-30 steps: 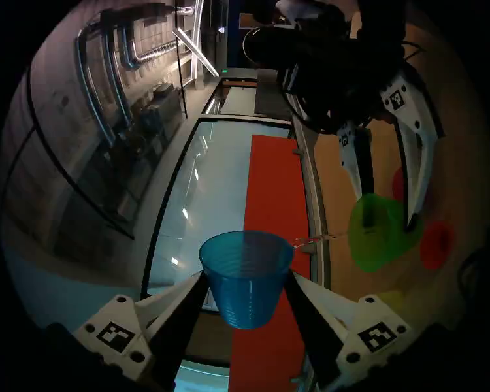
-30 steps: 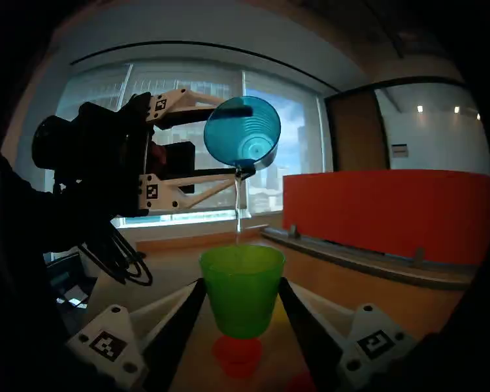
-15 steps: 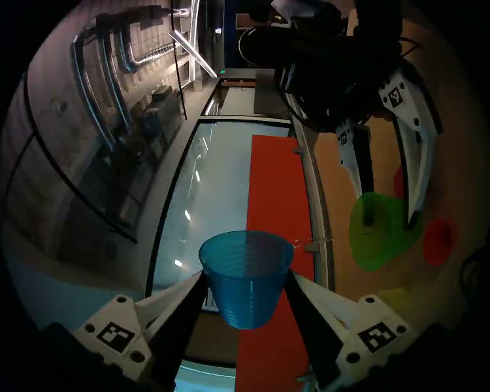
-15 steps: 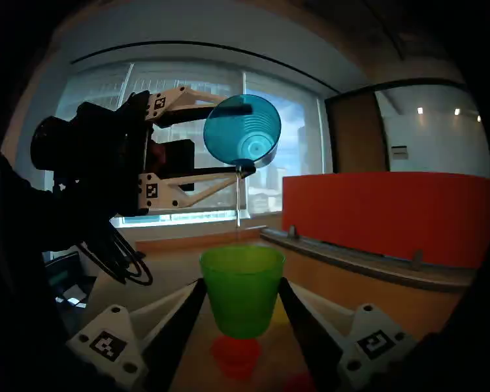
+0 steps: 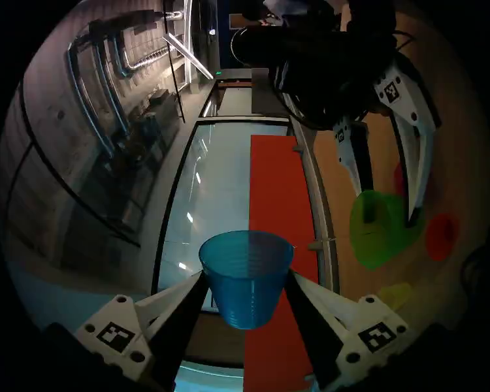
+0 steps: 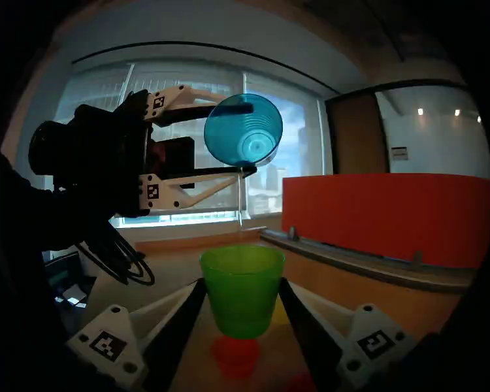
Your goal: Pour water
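**Two light plastic cups, each pinched at the wall**

The blue cup (image 6: 243, 138) looks like thin, see-through plastic: probably very light, springy under a squeeze and easy to crush or let slip when wet. Fine rings run round its wall, which likely help the grip. The best hold is probably across the middle of the wall, below the stiffer rim. That is where the left hand-held gripper (image 6: 242, 139) has it, both fingers pressed on opposite sides.

The cup is tipped far over, its mouth turned sideways and its lower lip above the green cup (image 6: 242, 291). Whether water runs from it is too faint to tell.

The green cup stands upright, tapered and plain, clamped mid-wall between both fingers of the right hand-held gripper (image 6: 242, 287). It likely grows heavier as it fills, so it needs a level hold. It is over the wooden surface (image 6: 349, 287), above a red disc (image 6: 237, 349); I cannot tell if it touches.
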A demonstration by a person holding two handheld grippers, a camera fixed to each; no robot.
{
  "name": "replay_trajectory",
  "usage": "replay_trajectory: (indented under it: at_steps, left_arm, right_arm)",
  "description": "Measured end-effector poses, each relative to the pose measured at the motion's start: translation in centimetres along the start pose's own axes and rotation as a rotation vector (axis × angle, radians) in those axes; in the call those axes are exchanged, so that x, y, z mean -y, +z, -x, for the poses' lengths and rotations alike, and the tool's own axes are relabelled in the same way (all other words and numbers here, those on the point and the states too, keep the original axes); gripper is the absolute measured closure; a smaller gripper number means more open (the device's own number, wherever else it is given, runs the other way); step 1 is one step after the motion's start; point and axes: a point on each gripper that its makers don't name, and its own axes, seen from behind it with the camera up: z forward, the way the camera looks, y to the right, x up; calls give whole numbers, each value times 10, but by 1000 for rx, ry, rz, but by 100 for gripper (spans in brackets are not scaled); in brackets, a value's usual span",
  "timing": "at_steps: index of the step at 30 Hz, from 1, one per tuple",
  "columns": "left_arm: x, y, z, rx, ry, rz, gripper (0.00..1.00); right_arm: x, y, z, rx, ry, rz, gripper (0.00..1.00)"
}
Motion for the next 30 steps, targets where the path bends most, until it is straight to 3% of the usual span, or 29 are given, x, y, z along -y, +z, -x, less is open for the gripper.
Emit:
replay_trajectory:
  at_steps: [12, 21, 30]
  left_arm:
    - [-7, -2, -2, -2, 2, 0, 19]
    - [-3, 0, 0, -4, -22, -4, 19]
    - [9, 3, 7, -3, -33, -1, 19]
  right_arm:
    - [1, 2, -1, 3, -2, 0, 15]
    - [0, 2, -1, 3, -3, 0, 15]
    - [0, 3, 0, 2, -4, 1, 15]
